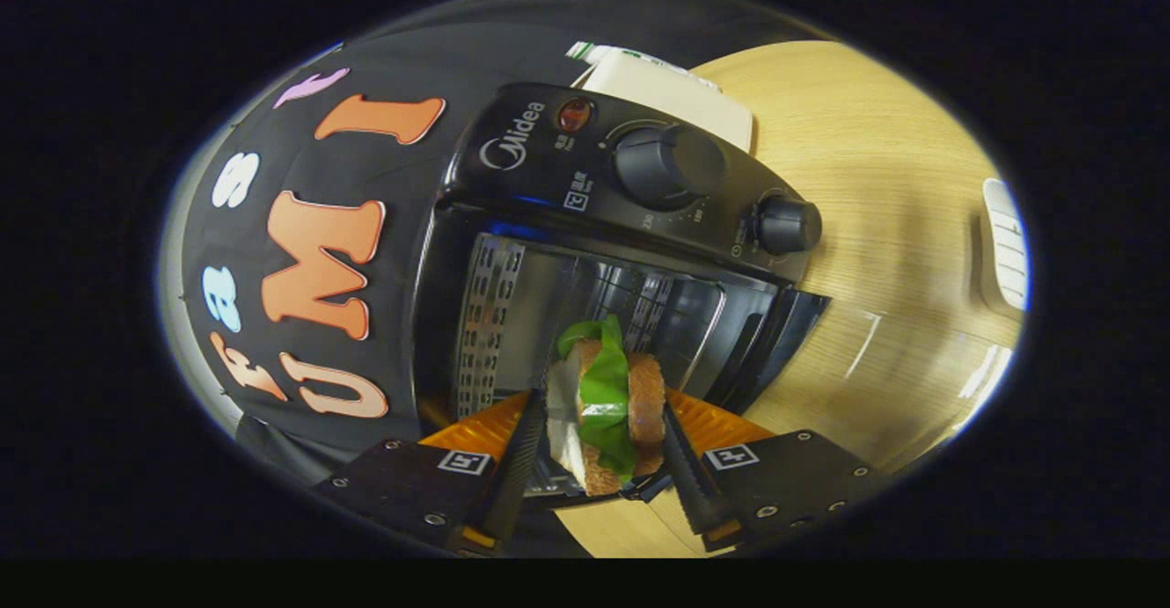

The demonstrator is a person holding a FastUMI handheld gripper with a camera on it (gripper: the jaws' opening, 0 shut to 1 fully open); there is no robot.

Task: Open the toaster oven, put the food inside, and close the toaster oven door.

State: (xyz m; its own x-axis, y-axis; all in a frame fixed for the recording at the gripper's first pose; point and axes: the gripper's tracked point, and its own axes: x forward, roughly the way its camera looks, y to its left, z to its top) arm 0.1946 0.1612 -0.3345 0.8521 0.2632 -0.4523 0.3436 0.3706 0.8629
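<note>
Pale wood tabletop [877, 224] runs under everything, with the black cloth wall behind, and the toaster oven [631, 215] sits on it tilted in your view, its glass door [777, 352] swung open and the metal cavity exposed. Your gripper [594, 462] is clenched on the sandwich [608, 407]: both fingers press its bread sides, holding it on edge with the green leaf facing you.

The risk from here, as I judge it, is the sandwich coming apart. Loosen your squeeze and the layers could slide out before they reach the rack; squeeze harder and the filling may push out. You could also clip the door or the oven's frame on the way in, since the opening looks snug.

The sandwich sits between your fingers, just ahead of the open mouth, not yet inside.
</note>
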